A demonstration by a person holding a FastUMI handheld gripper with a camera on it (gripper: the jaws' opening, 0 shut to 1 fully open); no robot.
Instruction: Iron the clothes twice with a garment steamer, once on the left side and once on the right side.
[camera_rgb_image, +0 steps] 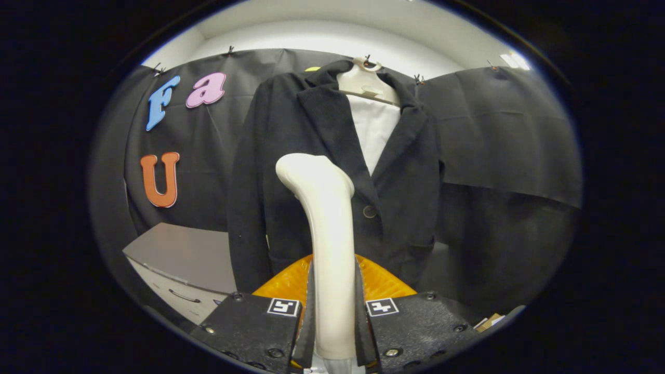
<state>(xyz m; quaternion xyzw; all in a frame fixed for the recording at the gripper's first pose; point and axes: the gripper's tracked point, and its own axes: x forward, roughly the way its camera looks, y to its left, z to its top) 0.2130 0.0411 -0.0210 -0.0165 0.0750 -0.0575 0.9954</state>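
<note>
A cream garment steamer stands upright between my fingers, its handle gripped low and its bent head pointing toward the clothes. My gripper is shut on that handle, both fingers pressing its sides. Beyond it hangs a dark jacket on a white hanger, with a white shirt showing between the lapels. The steamer head sits in front of the jacket's left panel, just left of the button. I cannot tell whether the head touches the cloth.
A grey cabinet with a drawer handle stands low to the left of the jacket. An orange ribbed part lies just behind the fingers. Black cloth walls the booth behind and to the right.
</note>
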